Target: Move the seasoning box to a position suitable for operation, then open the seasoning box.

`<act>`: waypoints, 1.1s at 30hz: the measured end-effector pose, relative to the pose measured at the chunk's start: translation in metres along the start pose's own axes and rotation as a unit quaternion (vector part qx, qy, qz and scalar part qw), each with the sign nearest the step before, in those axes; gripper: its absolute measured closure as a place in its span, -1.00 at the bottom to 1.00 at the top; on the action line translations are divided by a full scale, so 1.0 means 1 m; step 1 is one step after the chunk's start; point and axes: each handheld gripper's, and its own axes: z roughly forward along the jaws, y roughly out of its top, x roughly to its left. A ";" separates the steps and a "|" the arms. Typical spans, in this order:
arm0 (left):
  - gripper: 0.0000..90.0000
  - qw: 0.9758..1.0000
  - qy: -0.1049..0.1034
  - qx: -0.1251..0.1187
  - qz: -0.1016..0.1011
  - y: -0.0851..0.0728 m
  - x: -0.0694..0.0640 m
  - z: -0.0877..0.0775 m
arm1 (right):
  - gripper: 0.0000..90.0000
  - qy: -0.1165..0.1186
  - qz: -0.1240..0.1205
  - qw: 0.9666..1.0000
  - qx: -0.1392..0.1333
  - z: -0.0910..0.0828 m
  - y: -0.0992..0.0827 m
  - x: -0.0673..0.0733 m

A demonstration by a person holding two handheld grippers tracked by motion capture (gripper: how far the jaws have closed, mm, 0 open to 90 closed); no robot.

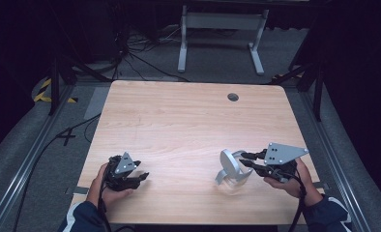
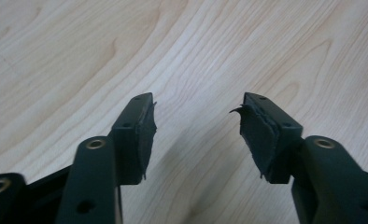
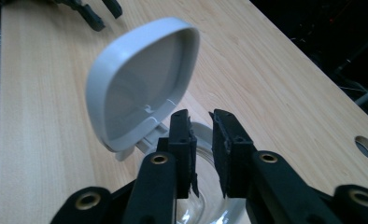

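Two handheld grippers are working over a light wooden table (image 1: 179, 116), both near its near edge. Left gripper (image 1: 139, 177) is sitting close to the near left corner, carried in the person's left hand (image 1: 112, 191); seen from its own camera, the jaws are standing well apart over bare wood grain, nothing between the pads (image 2: 147, 135), so it is released.

Right gripper (image 1: 245, 160) is hovering toward the near right corner, held in the right hand (image 1: 290, 181), grey three-cornered plate (image 1: 284, 153) on top. Its tips are pointing at a clear glass jar (image 1: 234, 179) that is resting on the table just in front of them. Jar's grey hinged lid (image 3: 142, 84) is standing flipped open, tilted up and away, inner face toward the gripper's camera.

In the right gripper view the two jaws are showing a narrow gap, positioned over the glass rim (image 3: 203, 154) beside the lid's hinge (image 3: 149, 135). Pads are not visibly pressing on glass or lid; I am reading this as slightly parted, gripping nothing.

Round cable hole (image 1: 233, 97) is lying near the far edge, right of centre.
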 end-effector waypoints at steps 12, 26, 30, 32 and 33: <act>-0.24 1.000 -0.010 0.007 -0.013 -0.012 0.005 0.005 | 0.55 -0.033 0.008 0.999 0.002 -0.014 -0.010 -0.009; -0.44 0.999 -0.013 0.008 -0.039 -0.013 0.007 0.008 | 0.21 -0.065 0.032 0.997 0.007 -0.027 -0.025 -0.020; -0.47 0.999 -0.011 0.009 -0.040 -0.012 0.007 0.009 | 0.18 -0.069 0.044 0.997 0.009 -0.031 -0.034 -0.023; -0.47 0.999 -0.010 0.007 -0.041 -0.012 0.007 0.009 | 0.16 -0.068 0.049 0.996 0.010 -0.033 -0.041 -0.025; -0.47 0.999 -0.011 0.005 -0.042 -0.012 0.007 0.010 | 0.15 -0.070 0.050 0.996 0.010 -0.034 -0.044 -0.026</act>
